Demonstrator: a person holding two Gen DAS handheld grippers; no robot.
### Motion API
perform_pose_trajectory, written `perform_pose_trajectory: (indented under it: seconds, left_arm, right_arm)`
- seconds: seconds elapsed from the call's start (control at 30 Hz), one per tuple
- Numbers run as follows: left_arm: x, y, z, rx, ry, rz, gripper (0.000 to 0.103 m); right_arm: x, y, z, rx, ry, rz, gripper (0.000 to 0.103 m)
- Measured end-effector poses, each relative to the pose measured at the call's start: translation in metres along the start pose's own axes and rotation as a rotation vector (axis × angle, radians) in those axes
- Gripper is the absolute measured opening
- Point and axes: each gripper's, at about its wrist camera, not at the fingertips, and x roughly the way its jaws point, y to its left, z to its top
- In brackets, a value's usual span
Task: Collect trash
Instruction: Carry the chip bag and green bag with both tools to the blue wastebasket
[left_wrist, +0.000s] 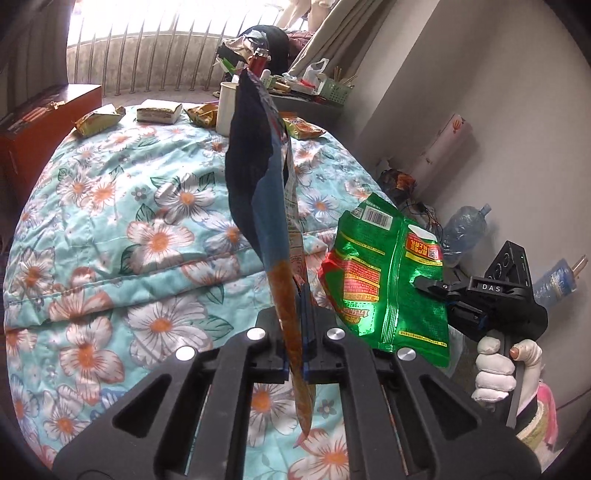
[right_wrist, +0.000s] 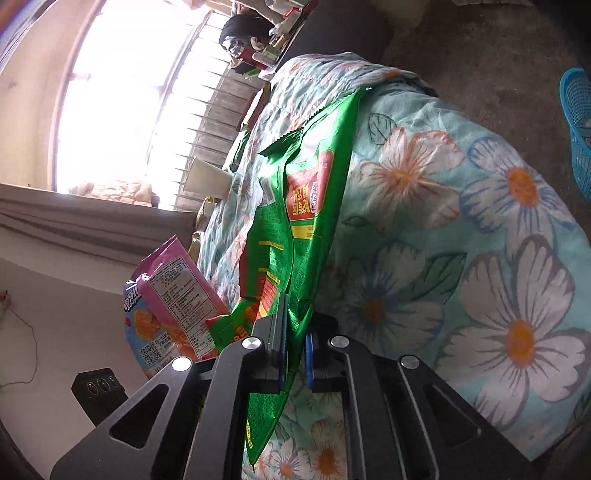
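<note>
The left gripper (left_wrist: 295, 332) is clamped on a blue bag (left_wrist: 255, 177), lifted off the bed (left_wrist: 110, 221). At its three o'clock, the right gripper (right_wrist: 293, 332) pinches a green bag (right_wrist: 295, 221), so both bags can go in the trash together.

Left hand-held gripper (left_wrist: 295, 332): jaws closed flat on a wrapper, angled downward. Right hand-held gripper (right_wrist: 295, 347): jaws likewise clamped on a foil bag, rolled onto its side and tilted down. A white-gloved hand (left_wrist: 496, 373) grips the right unit's handle from below.
</note>
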Motion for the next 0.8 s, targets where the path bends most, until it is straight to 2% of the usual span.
perform_pose_trajectory:
  seconds: [0.37, 0.8]
  left_arm:
    - [-0.008, -0.023, 0.012, 0.090, -0.058, 0.052, 0.000]
    - [-0.021, -0.036, 0.010, 0.147, -0.114, 0.109, 0.000]
  right_arm:
    - [-0.038, -0.008, 0.006, 0.010, -0.072, 0.034, 0.006]
    - [-0.053, -0.018, 0.006, 0.004, -0.112, 0.050, 0.006]
